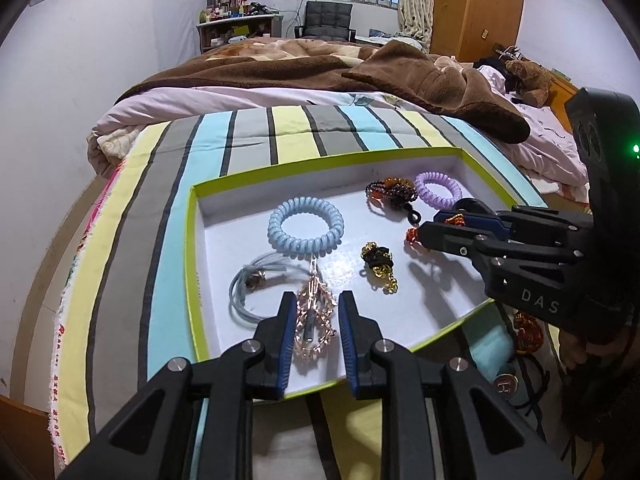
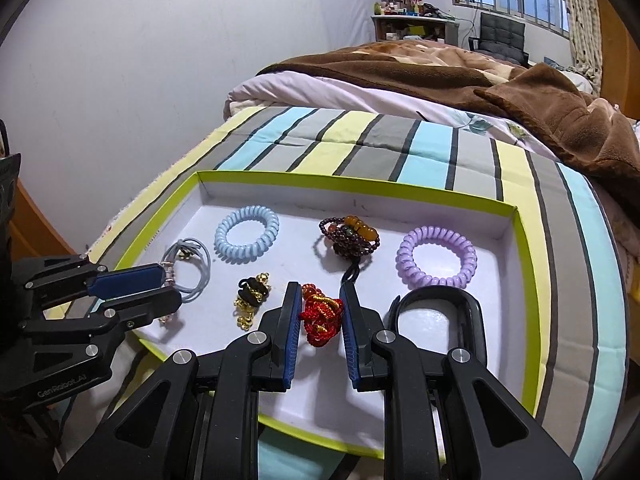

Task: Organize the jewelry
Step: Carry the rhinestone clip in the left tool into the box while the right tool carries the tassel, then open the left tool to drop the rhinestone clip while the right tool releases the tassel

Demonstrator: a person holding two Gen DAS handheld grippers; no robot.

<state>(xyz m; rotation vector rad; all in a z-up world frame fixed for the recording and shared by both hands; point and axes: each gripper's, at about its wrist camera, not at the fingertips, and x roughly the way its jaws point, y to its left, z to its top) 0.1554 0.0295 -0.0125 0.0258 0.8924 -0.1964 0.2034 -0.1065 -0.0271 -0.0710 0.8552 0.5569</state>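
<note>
Left tool (image 1: 312, 322) fingers apart, straddling rose-gold chain (image 1: 314, 316) in green-rimmed tray (image 1: 192, 264) on striped cloth (image 1: 248, 132); light blue coil band (image 1: 306, 226) just beyond, grey cord (image 1: 248, 288) to its left. Right wrist view: right tool (image 2: 320, 318) fingers apart around red knotted bracelet (image 2: 322, 314), contact unclear; purple coil band (image 2: 436, 257) and dark bead bracelet (image 2: 350, 237) further back, black clip (image 2: 440, 308) beside the tool.

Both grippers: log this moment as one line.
left gripper: open, fingers astride rose-gold chain | right gripper: open, fingers astride red knot bracelet | tray: holds both
</note>
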